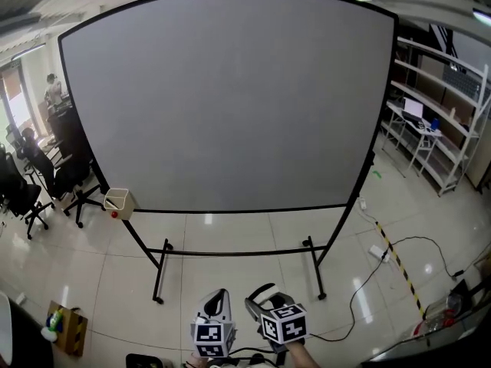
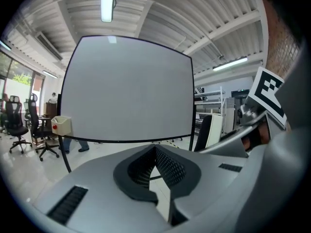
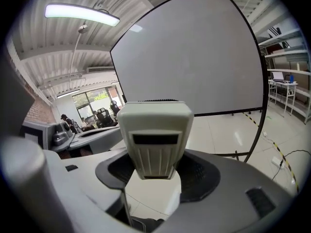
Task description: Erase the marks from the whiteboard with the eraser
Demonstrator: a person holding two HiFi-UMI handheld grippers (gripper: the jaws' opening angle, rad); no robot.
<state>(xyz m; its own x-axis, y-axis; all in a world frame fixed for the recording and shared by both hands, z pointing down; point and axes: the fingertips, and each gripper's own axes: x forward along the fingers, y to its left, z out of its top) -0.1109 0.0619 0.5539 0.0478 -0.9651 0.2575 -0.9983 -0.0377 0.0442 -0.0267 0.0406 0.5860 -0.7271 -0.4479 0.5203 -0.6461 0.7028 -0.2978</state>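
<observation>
Items as I read them from my station, left to right.

1. Office chairs (image 1: pixel 31 190), black, on castors, grouped at the far left on the tiled floor (image 1: pixel 230 282).
2. Cardboard box (image 1: pixel 67 328), low on the floor at the left, near me.
3. Small beige bin (image 1: pixel 119 202), hung at the board's lower left corner, with a red item on its front.
4. Whiteboard (image 1: pixel 230 98), large, black-framed, upright on a wheeled stand (image 1: pixel 230 253). Its face reads as even grey across. It stands well apart from both tools.
5. Left tongs (image 2: pixel 155 152), low in the head view and pointed at the board. Tips are drawn together, with nothing between them.
6. Right tongs (image 3: pixel 156 171), just beside the left. They are clamped on the eraser (image 3: pixel 154 140), a cream block with a ribbed back that stands upright between the pads and faces the board.
7. Striped floor tape (image 1: pixel 403 271) and a loose cable (image 1: pixel 383 271), to the right of the stand.
8. White shelving (image 1: pixel 441 121), along the far right.
</observation>
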